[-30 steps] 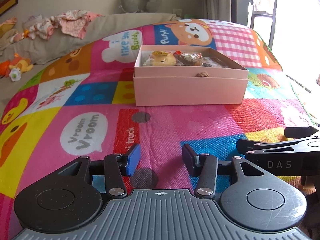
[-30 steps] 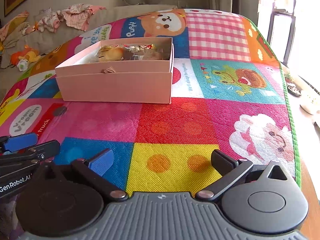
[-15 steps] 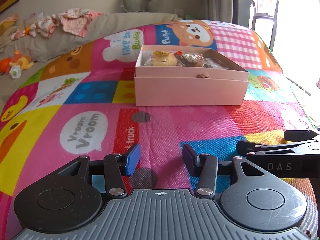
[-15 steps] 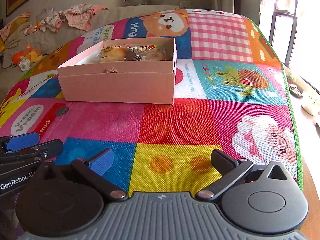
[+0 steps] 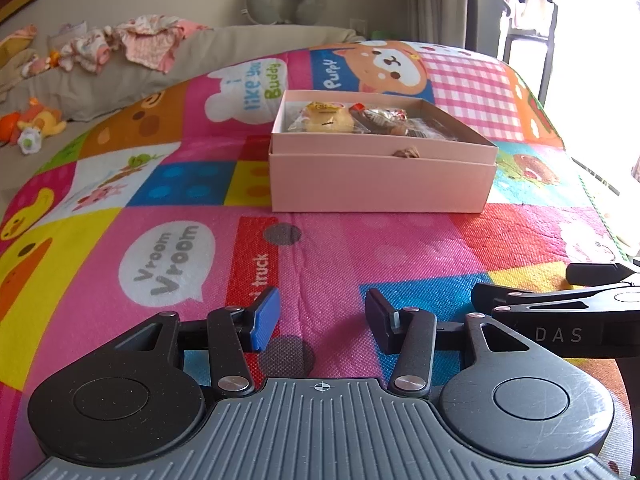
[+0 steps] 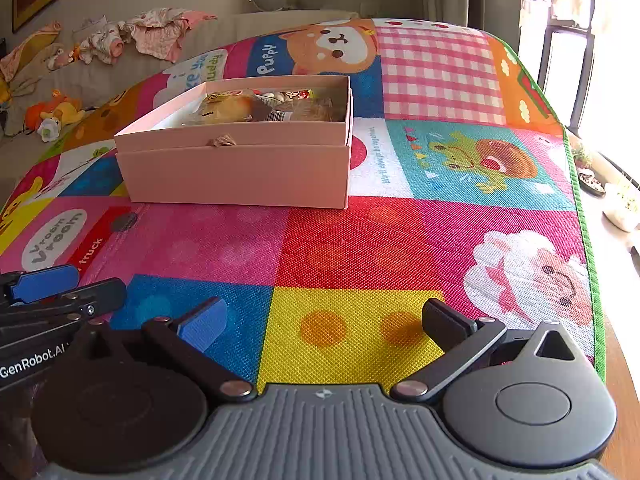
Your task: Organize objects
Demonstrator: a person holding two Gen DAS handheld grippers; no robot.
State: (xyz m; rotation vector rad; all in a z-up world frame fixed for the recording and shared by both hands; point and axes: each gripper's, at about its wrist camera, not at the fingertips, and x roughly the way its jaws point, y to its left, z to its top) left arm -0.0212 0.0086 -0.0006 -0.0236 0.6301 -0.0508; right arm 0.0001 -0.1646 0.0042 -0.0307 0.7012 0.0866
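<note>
The left hand-held gripper (image 5: 322, 320) hangs low over the play mat (image 5: 340, 248) with its jaws partly apart and nothing between them. Just to its right sits the right hand-held gripper (image 6: 320, 322), spread wider and equally empty. Each shows up at the edge of the other's view, so the two are side by side and close together.

Ahead of both, well apart from the fingertips, stands the pink box (image 5: 380, 184), open at the top. Inside lie wrapped snacks (image 5: 328, 120), a pale yellowish packet towards the left and darker wrappers beside it. A small brownish tab pokes out at the middle of the front wall. No loose item lies on the mat between the grippers and the box.

My guess is that this is either the very start or a pause between steps: both tools are poised and neither is committed. The next move would call for going forward to the box and reaching over its front wall, or taking hold of the box itself; which one, I cannot tell.

The right view alone shows the mat's green border, bare worktop (image 6: 624, 432) at the near right, and small planters by the window. The left view shows more of the mat's left side.
</note>
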